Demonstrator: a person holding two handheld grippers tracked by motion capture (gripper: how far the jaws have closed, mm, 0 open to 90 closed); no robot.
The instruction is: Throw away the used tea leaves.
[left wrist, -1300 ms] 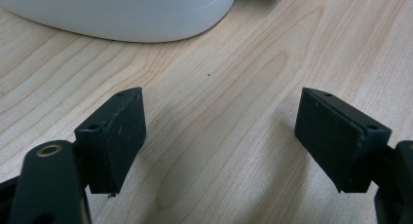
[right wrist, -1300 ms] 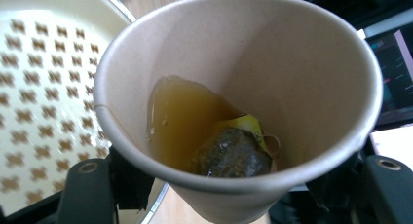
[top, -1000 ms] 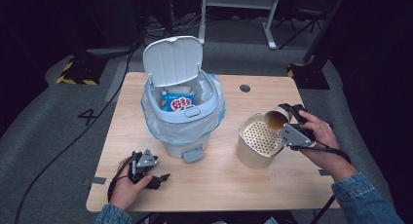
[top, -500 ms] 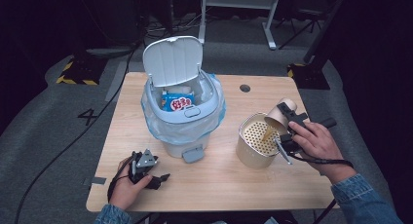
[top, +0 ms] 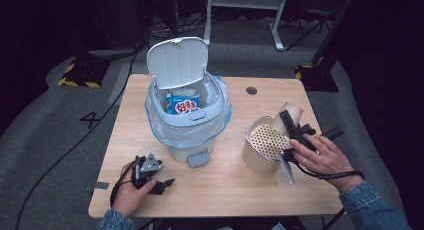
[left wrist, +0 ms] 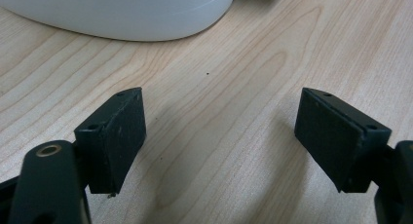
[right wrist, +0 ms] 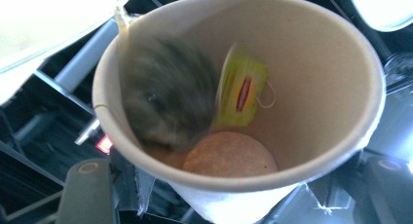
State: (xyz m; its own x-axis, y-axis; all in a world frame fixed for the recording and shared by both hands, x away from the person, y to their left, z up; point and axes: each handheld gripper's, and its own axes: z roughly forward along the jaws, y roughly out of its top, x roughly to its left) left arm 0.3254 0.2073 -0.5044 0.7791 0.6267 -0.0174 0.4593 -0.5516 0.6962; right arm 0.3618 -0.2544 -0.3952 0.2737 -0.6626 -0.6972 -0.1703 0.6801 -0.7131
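My right gripper [top: 292,131] is shut on a tan paper cup [top: 286,114], holding it tipped above a metal pot with a perforated strainer insert [top: 265,142] at the table's right. Seen from the right gripper view, the paper cup [right wrist: 234,102] opens toward the camera. Inside lie a dark, blurred tea bag [right wrist: 168,100] and its yellow tag [right wrist: 241,90]. Low on the cup sits my right gripper [right wrist: 234,204]. My left gripper [top: 165,184] rests on the table at front left. In the left gripper view, my left gripper [left wrist: 219,136] is open over bare wood.
A pale blue pedal bin [top: 187,125] with a blue liner stands mid-table, its lid [top: 177,62] raised and a blue snack packet [top: 182,105] inside. Its white base [left wrist: 122,14] lies just ahead of my left gripper. The wooden table [top: 225,190] has a cable hole [top: 251,90].
The right hand has turned and tipped the cup further over the strainer, drawing back slightly to the right. The tea bag is moving inside the cup. The left gripper stayed still.
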